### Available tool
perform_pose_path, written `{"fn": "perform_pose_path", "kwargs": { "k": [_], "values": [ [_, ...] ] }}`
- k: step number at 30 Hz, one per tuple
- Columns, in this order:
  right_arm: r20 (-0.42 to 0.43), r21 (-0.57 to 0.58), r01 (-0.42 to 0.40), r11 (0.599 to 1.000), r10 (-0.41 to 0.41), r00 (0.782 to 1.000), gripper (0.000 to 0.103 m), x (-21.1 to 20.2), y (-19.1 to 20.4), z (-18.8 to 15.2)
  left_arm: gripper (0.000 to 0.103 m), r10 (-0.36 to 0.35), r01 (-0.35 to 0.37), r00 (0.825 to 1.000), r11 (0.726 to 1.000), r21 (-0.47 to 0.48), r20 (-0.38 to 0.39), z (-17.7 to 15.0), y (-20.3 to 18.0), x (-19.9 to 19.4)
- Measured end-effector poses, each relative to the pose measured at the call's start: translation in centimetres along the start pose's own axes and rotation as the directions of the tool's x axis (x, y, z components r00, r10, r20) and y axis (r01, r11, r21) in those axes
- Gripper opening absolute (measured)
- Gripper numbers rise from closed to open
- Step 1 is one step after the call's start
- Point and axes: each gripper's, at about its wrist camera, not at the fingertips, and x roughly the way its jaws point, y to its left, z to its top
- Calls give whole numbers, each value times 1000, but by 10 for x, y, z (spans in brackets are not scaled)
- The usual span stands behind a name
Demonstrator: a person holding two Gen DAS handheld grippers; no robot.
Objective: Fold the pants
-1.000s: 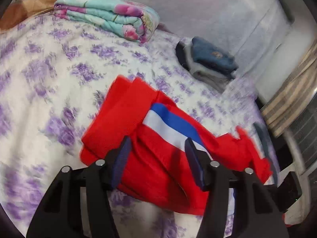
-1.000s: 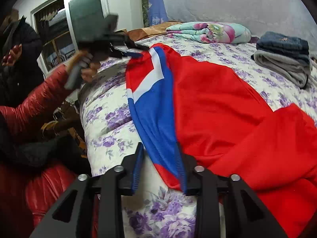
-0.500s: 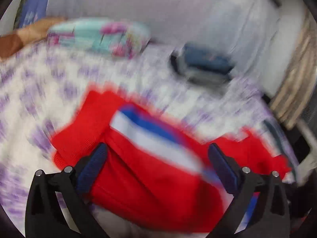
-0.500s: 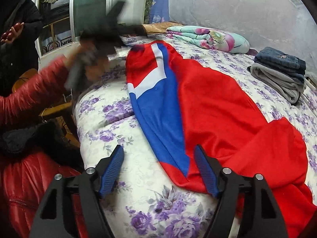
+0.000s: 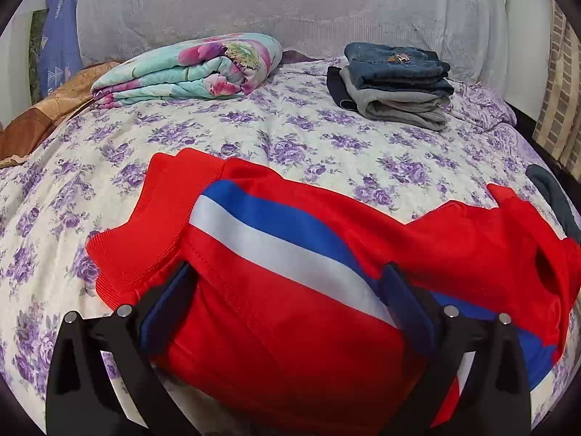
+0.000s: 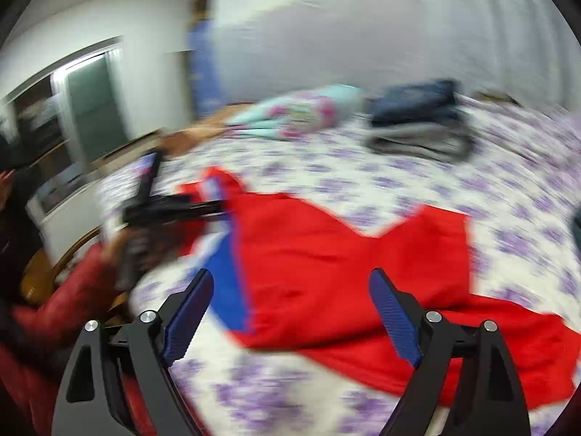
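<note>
Red pants with a blue and white side stripe lie on the purple-flowered bed cover. In the left wrist view the ribbed waistband points away to the left. My left gripper is wide open, its pads either side of the bunched red cloth, gripping nothing. In the blurred right wrist view the pants lie spread across the bed. My right gripper is wide open above them, empty. The left gripper shows there at the pants' far left end.
A folded floral blanket lies at the back left. A stack of folded jeans and grey clothes lies at the back right. A dark garment lies at the bed's right edge. The bed's left edge shows in the right wrist view.
Both grippers opened and let go of the pants. The left gripper dropped low over the waistband end. The right gripper pulled back and swung, so its view is blurred.
</note>
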Motion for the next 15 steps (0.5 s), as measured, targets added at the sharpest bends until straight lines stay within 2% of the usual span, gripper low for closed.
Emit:
{"fn": "perform_pose_path", "kwargs": {
  "k": [3, 7, 10, 13, 15],
  "values": [
    [-39, 133, 76, 988, -71, 997, 88, 2, -30, 13, 99, -1, 1, 1000, 1000, -1, -1, 1, 2, 2],
    [-18, 275, 43, 961, -40, 999, 88, -7, -59, 19, 99, -28, 28, 1000, 999, -22, 11, 2, 6, 3],
    [-29, 339, 58, 939, -52, 998, 88, -8, -75, 15, 99, -52, 53, 998, 998, -39, 21, 1, 10, 1],
    [-40, 384, 109, 917, -101, 994, 88, -11, -88, 11, 99, -73, 75, 997, 996, -52, 29, 1, 13, -1],
    [-32, 409, 108, 906, -103, 994, 88, -15, -95, 10, 99, -86, 88, 996, 994, -61, 34, 1, 15, -1]
  ]
}}
